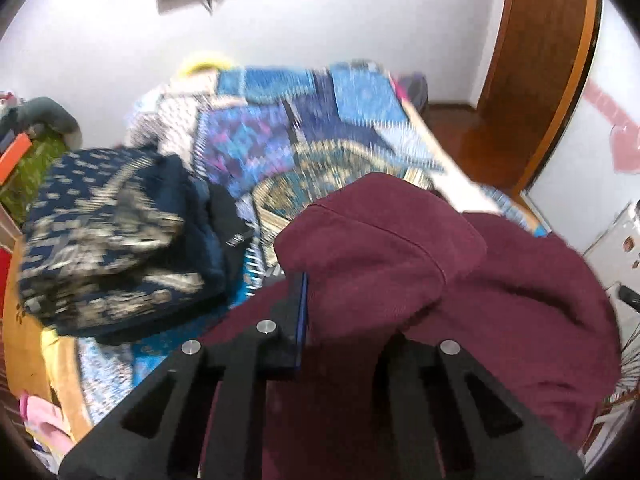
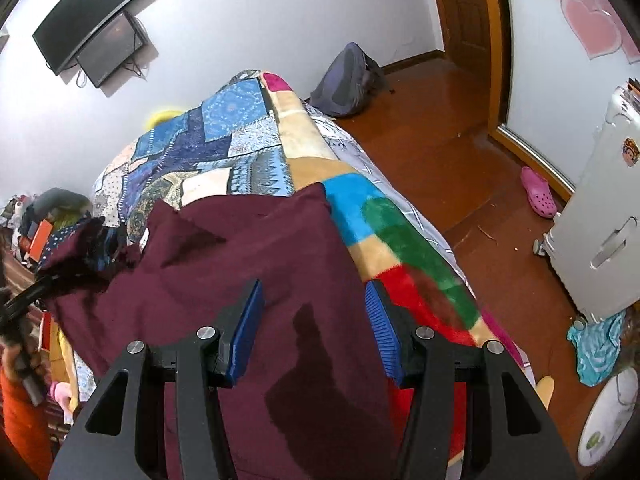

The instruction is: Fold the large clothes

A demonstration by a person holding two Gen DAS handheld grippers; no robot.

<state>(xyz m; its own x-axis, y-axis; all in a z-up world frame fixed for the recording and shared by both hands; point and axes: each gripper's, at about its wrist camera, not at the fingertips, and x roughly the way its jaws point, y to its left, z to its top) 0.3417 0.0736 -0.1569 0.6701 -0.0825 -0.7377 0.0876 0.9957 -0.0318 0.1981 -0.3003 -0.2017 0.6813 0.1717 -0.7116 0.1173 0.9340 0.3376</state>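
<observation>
A large maroon garment (image 2: 248, 248) lies spread on the bed. In the left wrist view it is heaped over my left gripper (image 1: 311, 300), which is shut on a fold of the maroon garment (image 1: 380, 248). One blue pad (image 1: 303, 312) shows and the other finger is buried under cloth. In the right wrist view my right gripper (image 2: 316, 328) stands half open just above the flat cloth near its right edge, and its blue pads (image 2: 248, 328) do not press on it. At far left there, the left gripper (image 2: 96, 240) lifts a bunched corner.
The bed has a blue patchwork cover (image 2: 208, 140) and a bright colour-block blanket (image 2: 400, 240). A stack of folded dark patterned clothes (image 1: 112, 232) sits left of the garment. On the wooden floor are a backpack (image 2: 348, 80), a pink shoe (image 2: 538, 192) and a white cabinet (image 2: 600, 220).
</observation>
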